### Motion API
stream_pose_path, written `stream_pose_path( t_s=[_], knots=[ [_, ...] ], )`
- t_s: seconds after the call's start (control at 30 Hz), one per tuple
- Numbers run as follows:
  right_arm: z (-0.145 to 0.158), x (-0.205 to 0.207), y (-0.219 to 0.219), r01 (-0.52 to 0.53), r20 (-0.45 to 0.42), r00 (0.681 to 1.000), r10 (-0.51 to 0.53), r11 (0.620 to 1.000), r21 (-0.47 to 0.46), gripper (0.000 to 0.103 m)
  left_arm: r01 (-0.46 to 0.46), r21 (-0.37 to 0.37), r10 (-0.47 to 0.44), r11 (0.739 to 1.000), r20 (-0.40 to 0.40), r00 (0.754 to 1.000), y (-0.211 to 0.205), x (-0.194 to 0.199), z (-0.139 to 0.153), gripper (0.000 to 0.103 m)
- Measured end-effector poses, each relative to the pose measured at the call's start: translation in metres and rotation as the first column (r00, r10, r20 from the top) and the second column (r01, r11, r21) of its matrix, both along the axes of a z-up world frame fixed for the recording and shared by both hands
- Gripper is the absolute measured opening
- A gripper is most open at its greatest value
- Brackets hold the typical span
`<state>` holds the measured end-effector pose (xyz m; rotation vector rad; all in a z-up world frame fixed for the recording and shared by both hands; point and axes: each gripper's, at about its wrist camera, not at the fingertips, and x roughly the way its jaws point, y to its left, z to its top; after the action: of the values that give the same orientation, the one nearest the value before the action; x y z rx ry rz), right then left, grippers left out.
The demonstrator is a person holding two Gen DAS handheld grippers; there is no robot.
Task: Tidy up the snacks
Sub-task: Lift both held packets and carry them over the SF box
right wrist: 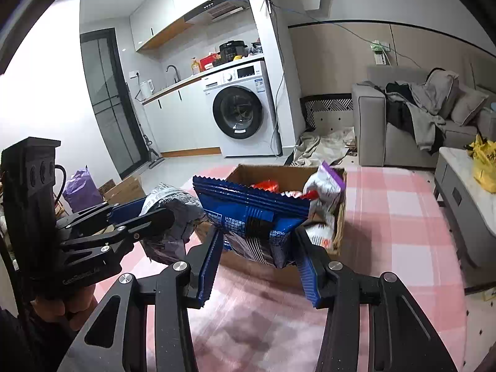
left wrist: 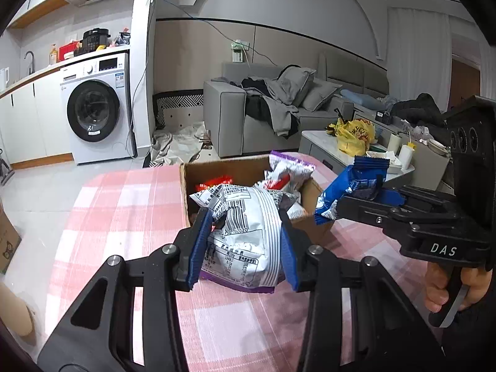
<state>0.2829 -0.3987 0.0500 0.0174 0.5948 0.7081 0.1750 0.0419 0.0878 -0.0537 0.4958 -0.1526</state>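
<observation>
Left wrist view, left gripper clamping white packet, right gripper gripping blue packet, both beside snack-filled box on pink checked cloth.

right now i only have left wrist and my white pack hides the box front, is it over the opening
Observer: No. The right wrist view shows the white pack in the left claw left of the box, outside its wall.
Operator: ok and the blue pack
Observer: The right claw holds the blue pack in front of the box's near wall, not inside.
Operator: room in the box
Observer: Packs lie along its right side; I can't see the left.
</observation>
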Motion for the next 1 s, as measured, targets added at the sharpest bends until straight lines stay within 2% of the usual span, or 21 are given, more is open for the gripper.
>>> stream_pose_path(
  t_s=[0.27,0.4,0.6,1.0],
  knots=[
    [0.015,0.012,0.007,0.017,0.022,1.000,-0.017,1.000,0.008,0.047,0.007,0.018,-0.007,1.000,0.027,1.000,0.000,0.013,0.020,0.039],
    [0.015,0.019,0.006,0.036,0.020,0.999,-0.036,0.999,0.016,0.047,0.006,0.019,-0.007,1.000,0.026,1.000,-0.003,0.025,0.021,0.039],
    [0.010,0.035,0.007,0.053,0.000,0.999,-0.053,0.999,0.009,0.047,-0.004,0.010,0.004,1.000,0.001,1.000,0.003,0.044,0.011,0.039],
    [-0.016,0.064,0.027,0.042,-0.065,0.997,-0.045,0.998,-0.037,0.047,-0.015,0.008,0.016,1.000,-0.021,1.000,0.000,0.108,-0.005,0.039]
  ],
)
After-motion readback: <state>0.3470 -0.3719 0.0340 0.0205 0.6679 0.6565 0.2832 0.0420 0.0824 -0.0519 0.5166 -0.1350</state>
